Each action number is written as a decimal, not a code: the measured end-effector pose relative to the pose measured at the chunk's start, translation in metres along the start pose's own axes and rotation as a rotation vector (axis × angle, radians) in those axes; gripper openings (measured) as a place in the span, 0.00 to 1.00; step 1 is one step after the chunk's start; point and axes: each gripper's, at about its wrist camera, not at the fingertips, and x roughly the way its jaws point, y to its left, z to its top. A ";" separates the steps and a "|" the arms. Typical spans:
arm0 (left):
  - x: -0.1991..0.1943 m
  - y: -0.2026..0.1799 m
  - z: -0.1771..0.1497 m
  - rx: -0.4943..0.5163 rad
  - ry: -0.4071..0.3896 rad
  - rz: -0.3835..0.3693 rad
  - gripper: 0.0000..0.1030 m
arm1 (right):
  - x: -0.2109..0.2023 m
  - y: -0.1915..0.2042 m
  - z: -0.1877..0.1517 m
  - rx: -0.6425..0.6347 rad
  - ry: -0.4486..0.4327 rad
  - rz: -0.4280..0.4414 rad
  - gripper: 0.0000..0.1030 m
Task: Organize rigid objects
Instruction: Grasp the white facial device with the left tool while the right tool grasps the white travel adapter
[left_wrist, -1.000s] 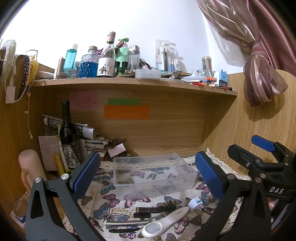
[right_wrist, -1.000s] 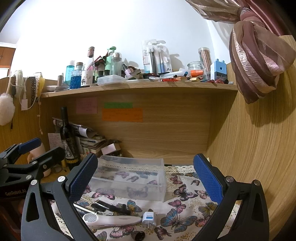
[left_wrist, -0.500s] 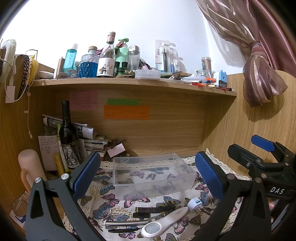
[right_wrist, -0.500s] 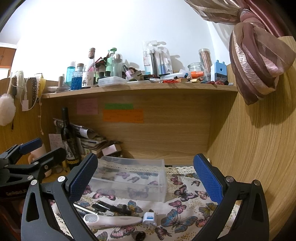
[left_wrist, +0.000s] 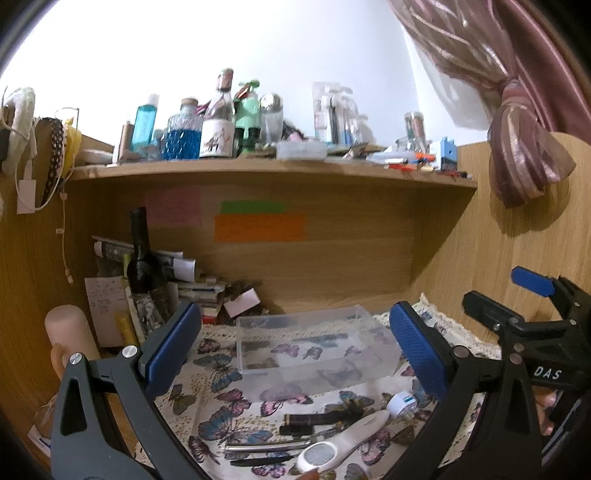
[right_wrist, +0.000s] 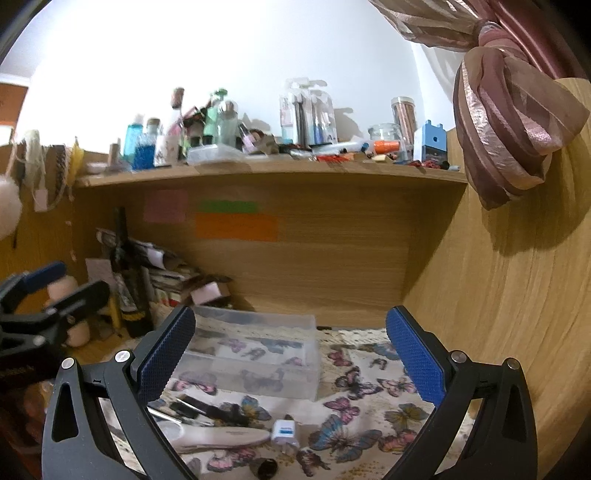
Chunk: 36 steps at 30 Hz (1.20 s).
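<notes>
Both grippers, left gripper (left_wrist: 295, 347) and right gripper (right_wrist: 290, 347), hover with fingers wide and empty. The clear bin (left_wrist: 314, 347) sits mid-cloth; the charger plug (left_wrist: 402, 404), pens (left_wrist: 314, 419) and white handheld device (left_wrist: 340, 439) lie loose near the front edge, presumably awaiting binning.

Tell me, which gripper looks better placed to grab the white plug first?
Probably the right gripper: it is open, and the plug lies just below the gap between its fingers. From the left gripper, the plug sits off beside its right finger.
</notes>
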 end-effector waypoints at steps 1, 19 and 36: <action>0.003 0.003 -0.002 -0.002 0.013 0.008 1.00 | 0.002 -0.001 -0.003 -0.001 0.004 -0.015 1.00; 0.064 0.017 -0.084 -0.081 0.377 -0.040 0.87 | 0.061 -0.022 -0.081 -0.002 0.375 0.066 0.86; 0.101 -0.019 -0.132 -0.111 0.588 -0.240 0.64 | 0.104 -0.027 -0.121 0.101 0.564 0.184 0.56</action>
